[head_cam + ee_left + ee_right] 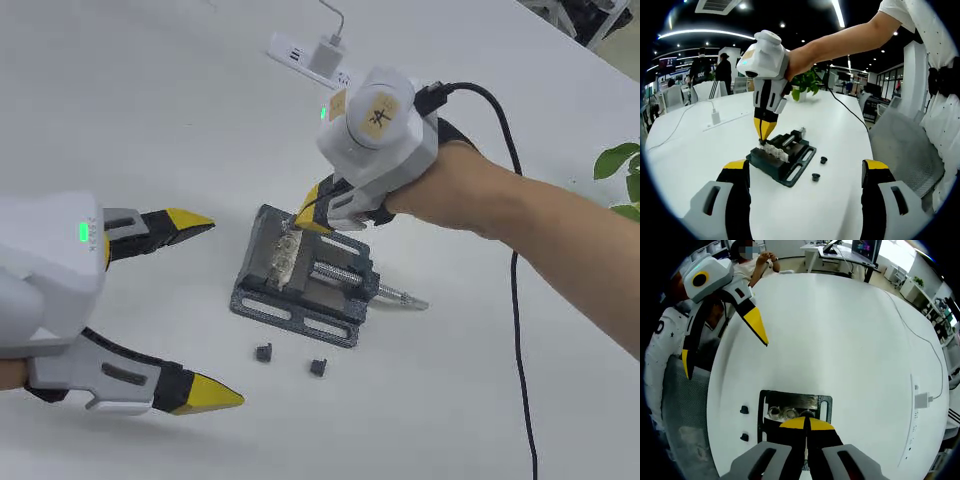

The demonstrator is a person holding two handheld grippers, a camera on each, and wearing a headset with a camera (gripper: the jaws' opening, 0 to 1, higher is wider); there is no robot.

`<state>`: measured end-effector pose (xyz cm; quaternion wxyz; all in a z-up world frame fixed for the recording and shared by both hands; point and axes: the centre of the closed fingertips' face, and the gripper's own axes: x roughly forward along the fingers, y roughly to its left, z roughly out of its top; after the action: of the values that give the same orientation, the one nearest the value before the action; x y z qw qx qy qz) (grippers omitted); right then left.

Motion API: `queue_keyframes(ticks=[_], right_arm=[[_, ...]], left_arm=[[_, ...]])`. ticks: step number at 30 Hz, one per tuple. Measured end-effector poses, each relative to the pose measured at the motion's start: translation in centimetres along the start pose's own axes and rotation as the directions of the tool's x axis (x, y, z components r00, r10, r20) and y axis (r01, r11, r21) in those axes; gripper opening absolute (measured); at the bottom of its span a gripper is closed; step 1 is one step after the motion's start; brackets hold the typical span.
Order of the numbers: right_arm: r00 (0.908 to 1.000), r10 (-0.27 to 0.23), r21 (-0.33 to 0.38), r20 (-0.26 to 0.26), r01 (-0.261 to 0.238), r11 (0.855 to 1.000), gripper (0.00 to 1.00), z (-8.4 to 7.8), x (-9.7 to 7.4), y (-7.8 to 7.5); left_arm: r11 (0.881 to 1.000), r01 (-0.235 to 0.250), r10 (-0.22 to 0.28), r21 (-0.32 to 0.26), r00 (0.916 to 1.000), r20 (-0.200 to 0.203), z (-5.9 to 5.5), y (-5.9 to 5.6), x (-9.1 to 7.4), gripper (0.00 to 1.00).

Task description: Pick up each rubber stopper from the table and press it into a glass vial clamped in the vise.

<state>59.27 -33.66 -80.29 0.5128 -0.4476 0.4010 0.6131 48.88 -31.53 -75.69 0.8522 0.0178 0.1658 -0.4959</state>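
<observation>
My right gripper (305, 222), jaws pinched together, bears tip-down on the glass vials (283, 262) in the vise (300, 310), likely seating a stopper I can't see; my left gripper (225, 310) gapes empty near the vise, ready for the two rubber stoppers (263, 352) just beside it.

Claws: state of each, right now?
Left claw: open, empty.
Right claw: closed, tips at the vials; whether it grips anything cannot be told.

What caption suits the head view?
Shut right gripper over vials in the vise; open left gripper near two stoppers.
</observation>
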Motion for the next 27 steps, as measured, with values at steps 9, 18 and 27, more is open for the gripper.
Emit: queue_keyframes(ticks=[9, 18, 27], right_arm=[[0.9997, 0.020, -0.019, -0.015, -0.020, 1.000, 0.00, 0.02, 0.01, 0.16], [0.9985, 0.035, -0.028, -0.043, -0.036, 0.999, 0.00, -0.13, 0.24, -0.22], [0.9976, 0.030, -0.047, -0.062, -0.033, 0.998, 0.00, -0.32, 0.28, -0.35]], left_arm=[[1.000, 0.005, -0.005, -0.003, 1.0000, 0.003, 0.00, 0.09, 0.30, 0.92], [1.000, 0.009, -0.009, -0.003, 1.0000, 0.004, 0.04, 0.11, 0.48, 0.92], [1.000, 0.007, -0.007, -0.002, 1.0000, 0.007, 0.13, 0.18, 0.55, 0.92]])
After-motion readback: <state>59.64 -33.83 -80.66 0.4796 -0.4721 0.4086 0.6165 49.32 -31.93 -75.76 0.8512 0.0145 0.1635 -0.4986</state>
